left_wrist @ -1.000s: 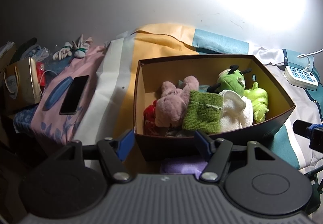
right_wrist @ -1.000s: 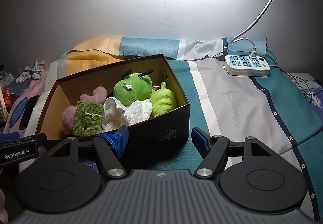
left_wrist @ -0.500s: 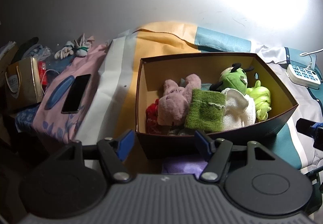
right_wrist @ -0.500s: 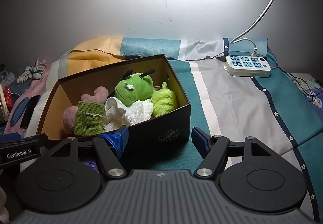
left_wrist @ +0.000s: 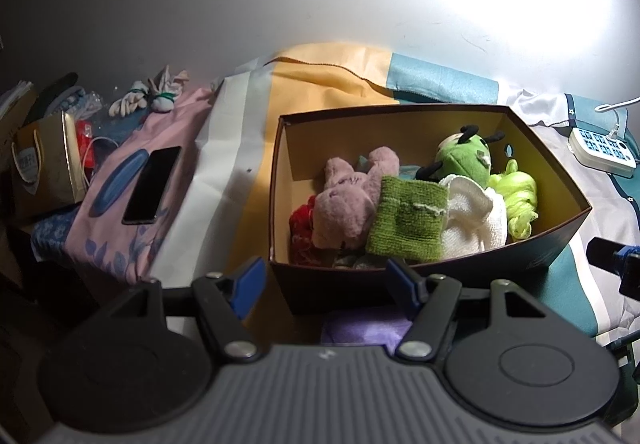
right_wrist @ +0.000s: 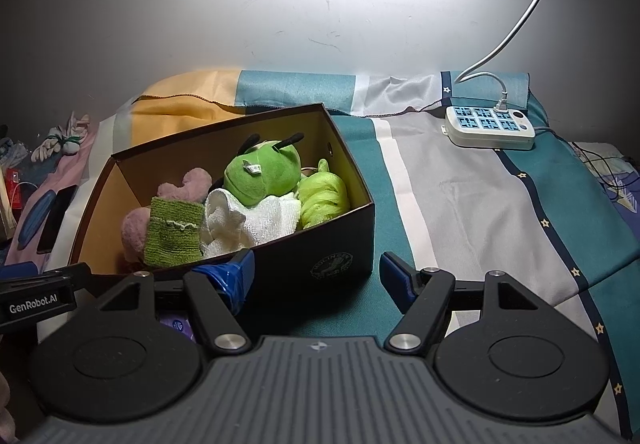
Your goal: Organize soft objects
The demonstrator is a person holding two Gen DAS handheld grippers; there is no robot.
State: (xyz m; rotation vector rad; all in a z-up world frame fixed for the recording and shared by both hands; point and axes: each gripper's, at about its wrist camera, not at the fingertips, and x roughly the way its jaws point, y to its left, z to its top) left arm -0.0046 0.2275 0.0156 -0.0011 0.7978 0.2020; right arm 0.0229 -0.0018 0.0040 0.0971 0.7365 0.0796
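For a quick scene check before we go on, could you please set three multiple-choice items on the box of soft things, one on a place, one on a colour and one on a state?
1. Where does the power strip lie?
A. inside the box
B. on the bedspread, to the right of the box
C. on the pink cloth

2. What colour is the knitted square leaning on the pink plush?
A. green
B. red
C. blue

3. How do the right gripper's jaws stand?
A. shut on the white towel
B. shut on the box's wall
C. open, holding nothing

Key: 1 B, it sits on the striped bedspread clear of the box; 2 A, its weave is green; 3 C, the jaws stand apart, empty.
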